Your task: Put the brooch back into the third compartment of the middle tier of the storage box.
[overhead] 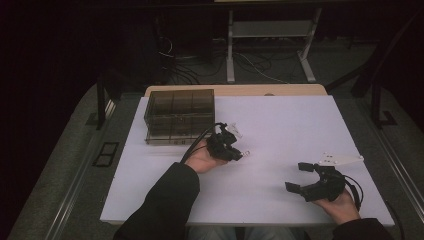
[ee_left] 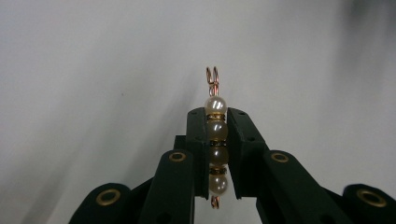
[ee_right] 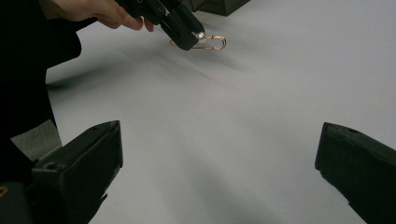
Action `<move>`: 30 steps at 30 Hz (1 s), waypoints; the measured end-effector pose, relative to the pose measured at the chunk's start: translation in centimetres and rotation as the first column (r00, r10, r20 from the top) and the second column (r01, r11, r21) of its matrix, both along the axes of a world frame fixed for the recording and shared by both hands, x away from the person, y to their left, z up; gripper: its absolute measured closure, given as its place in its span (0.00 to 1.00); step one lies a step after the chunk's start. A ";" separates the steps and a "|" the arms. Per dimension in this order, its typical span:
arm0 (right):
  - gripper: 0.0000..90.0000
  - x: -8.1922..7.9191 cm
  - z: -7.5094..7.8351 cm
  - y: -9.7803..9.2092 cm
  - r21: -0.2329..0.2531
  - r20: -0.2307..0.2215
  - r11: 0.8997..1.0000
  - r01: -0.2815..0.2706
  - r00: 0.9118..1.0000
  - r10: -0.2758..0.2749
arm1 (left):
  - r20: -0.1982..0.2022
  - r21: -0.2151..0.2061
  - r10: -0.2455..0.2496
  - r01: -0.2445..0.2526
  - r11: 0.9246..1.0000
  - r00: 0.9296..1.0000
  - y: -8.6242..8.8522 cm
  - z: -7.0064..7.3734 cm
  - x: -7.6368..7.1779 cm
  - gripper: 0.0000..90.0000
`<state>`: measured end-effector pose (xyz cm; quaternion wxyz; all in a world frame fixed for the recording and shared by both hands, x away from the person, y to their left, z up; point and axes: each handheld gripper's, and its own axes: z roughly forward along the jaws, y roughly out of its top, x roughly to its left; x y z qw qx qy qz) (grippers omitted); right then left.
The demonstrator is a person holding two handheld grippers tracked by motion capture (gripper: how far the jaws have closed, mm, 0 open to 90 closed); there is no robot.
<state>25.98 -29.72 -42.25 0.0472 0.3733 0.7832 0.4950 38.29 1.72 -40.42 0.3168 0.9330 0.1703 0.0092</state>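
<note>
Centrally, left gripper [ee_left: 217, 140] clamps pearl pin [ee_left: 216, 140]; table [overhead: 300, 125] bare around.

The left claw [ee_left: 217, 154] is showing matte black links, each one carrying a brass-ringed pivot hole, with small dark screw holes dotting its two upright jaw blocks. A black cable is looping away from it toward the dark sleeve [overhead: 165, 200] the person is wearing on that arm. The right claw [overhead: 302, 176] is showing chunky black jaws with blunt, squared tips, a pale three-cornered plate [overhead: 340, 159] sitting on top, and a black cable curling round behind the hand.
</note>
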 end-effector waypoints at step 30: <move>0.00 0.0 0.0 -0.1 0.006 0.001 1.000 0.003 1.000 -0.003 | 0.028 -0.061 0.038 -0.036 0.998 0.999 2.9 3.1 0.5 0.88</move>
